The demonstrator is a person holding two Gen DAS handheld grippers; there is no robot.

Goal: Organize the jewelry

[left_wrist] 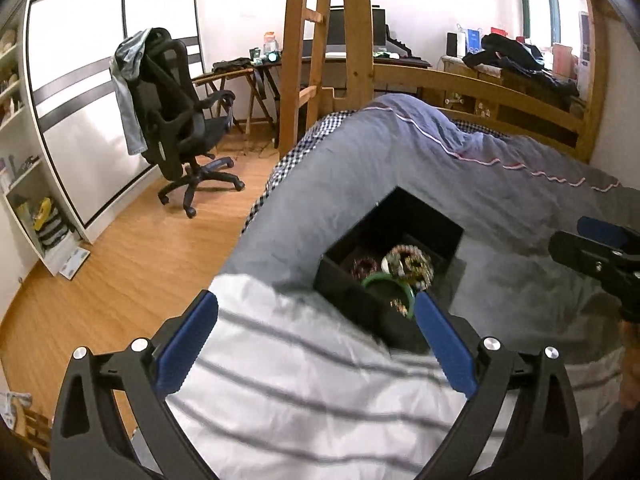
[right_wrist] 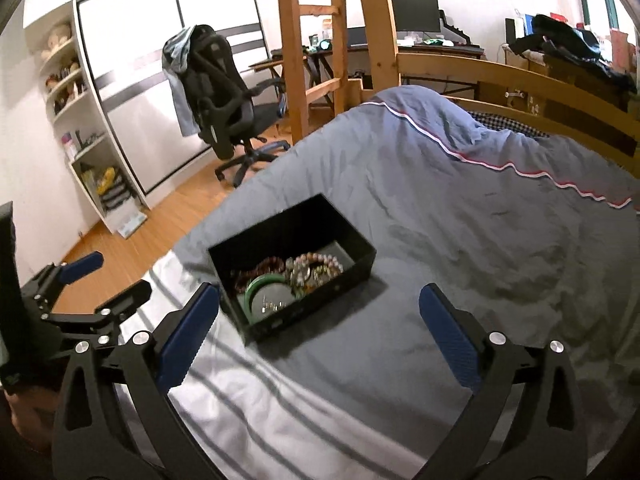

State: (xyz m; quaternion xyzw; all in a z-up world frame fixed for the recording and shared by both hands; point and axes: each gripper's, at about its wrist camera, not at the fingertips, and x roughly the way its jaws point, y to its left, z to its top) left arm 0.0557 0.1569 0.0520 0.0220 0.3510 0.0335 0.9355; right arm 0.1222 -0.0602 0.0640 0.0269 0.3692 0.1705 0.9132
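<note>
An open black box (right_wrist: 362, 248) (left_wrist: 448, 232) sits on the grey bed cover. Inside lie a green bangle (right_wrist: 256, 286) (left_wrist: 378, 279), beaded bracelets (right_wrist: 316, 266) (left_wrist: 408, 260), a dark red bead bracelet (right_wrist: 260, 268) (left_wrist: 364, 266) and small earrings (right_wrist: 272, 305). My left gripper (left_wrist: 316, 320) is open and empty, just near of the box, its right finger by the box's near corner. It also shows at the left of the right wrist view (right_wrist: 116, 280). My right gripper (right_wrist: 320, 304) is open and empty, hovering near of the box; it shows at the right edge of the left wrist view (left_wrist: 592, 248).
A white striped sheet (right_wrist: 300, 400) covers the near bed. The bed's left edge drops to a wooden floor (left_wrist: 132, 260). A black office chair (left_wrist: 180, 120), wooden ladder posts (left_wrist: 356, 40), a desk and a white wardrobe (left_wrist: 80, 100) stand beyond.
</note>
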